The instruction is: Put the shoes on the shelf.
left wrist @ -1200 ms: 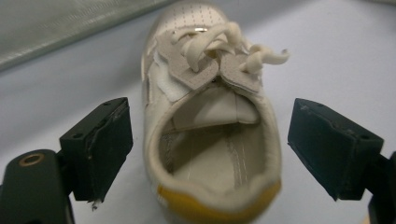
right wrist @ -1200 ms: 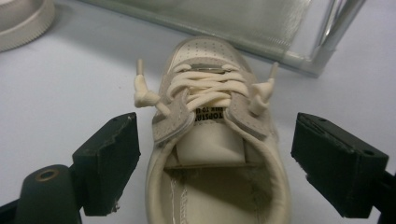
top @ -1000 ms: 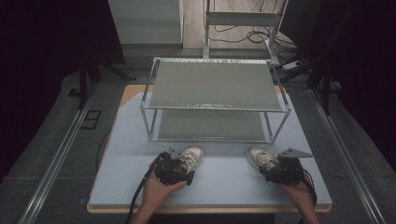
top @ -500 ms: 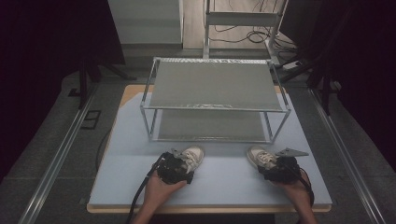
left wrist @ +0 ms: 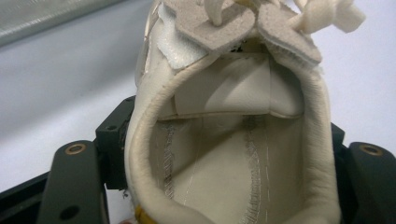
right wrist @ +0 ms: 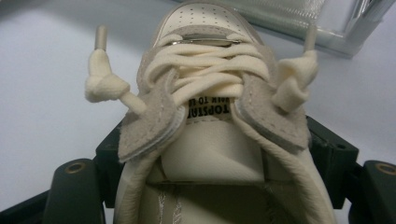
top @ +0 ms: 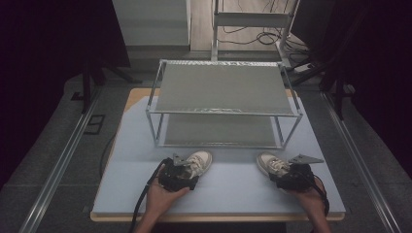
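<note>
Two cream sneakers stand on the pale blue table top (top: 233, 194) in front of a metal rack. The left sneaker (top: 199, 160) points away and to the right, and my left gripper (top: 185, 171) is shut on its heel end. In the left gripper view the sneaker's collar (left wrist: 140, 154) sits squeezed between the black jaws of the gripper (left wrist: 224, 144). The right sneaker (top: 268, 162) points away and to the left, with my right gripper (top: 283, 173) shut on its rear. In the right gripper view its laced tongue (right wrist: 210, 88) rises between the jaws of the gripper (right wrist: 219, 154).
A two-shelf metal rack (top: 223, 112) stands across the middle of the table, just beyond both sneakers. Its lower shelf (top: 218, 130) faces the toes, and its corner (right wrist: 345, 28) lies close ahead. Floor rails run along both sides of the table.
</note>
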`<control>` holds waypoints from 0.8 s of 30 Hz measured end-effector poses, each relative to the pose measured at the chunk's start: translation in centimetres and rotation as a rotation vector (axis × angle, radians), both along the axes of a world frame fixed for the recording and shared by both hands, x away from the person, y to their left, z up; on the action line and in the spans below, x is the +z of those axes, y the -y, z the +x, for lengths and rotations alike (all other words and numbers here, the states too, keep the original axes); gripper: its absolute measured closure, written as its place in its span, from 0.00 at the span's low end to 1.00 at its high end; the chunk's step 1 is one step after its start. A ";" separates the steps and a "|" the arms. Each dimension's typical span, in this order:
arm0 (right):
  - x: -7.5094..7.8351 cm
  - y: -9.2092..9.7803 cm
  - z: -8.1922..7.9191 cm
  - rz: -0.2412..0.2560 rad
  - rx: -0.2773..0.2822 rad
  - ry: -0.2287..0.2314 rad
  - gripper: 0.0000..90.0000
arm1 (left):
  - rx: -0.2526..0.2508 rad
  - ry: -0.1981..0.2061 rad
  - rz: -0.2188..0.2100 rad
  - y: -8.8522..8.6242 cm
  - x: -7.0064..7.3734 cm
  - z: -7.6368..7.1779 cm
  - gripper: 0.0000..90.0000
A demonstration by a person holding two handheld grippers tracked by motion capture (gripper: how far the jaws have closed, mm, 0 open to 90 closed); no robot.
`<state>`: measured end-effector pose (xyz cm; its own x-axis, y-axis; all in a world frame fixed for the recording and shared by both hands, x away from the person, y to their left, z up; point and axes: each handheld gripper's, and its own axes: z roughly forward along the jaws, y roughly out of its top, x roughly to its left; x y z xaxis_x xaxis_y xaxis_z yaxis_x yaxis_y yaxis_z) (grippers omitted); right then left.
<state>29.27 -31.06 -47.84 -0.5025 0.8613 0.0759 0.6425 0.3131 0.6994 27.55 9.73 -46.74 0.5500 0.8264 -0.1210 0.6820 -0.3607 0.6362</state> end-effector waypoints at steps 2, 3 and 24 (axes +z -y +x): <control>0.4 -0.1 -0.1 0.004 0.000 0.013 0.29 | 0.002 0.014 -0.020 -0.4 0.4 0.1 0.33; 0.4 -0.1 -0.1 0.004 0.000 0.013 0.29 | 0.002 0.014 -0.020 -0.4 0.4 0.1 0.33; 3.1 -4.1 1.4 0.056 0.026 0.060 0.29 | 0.004 0.052 -0.052 -0.3 2.1 2.5 0.33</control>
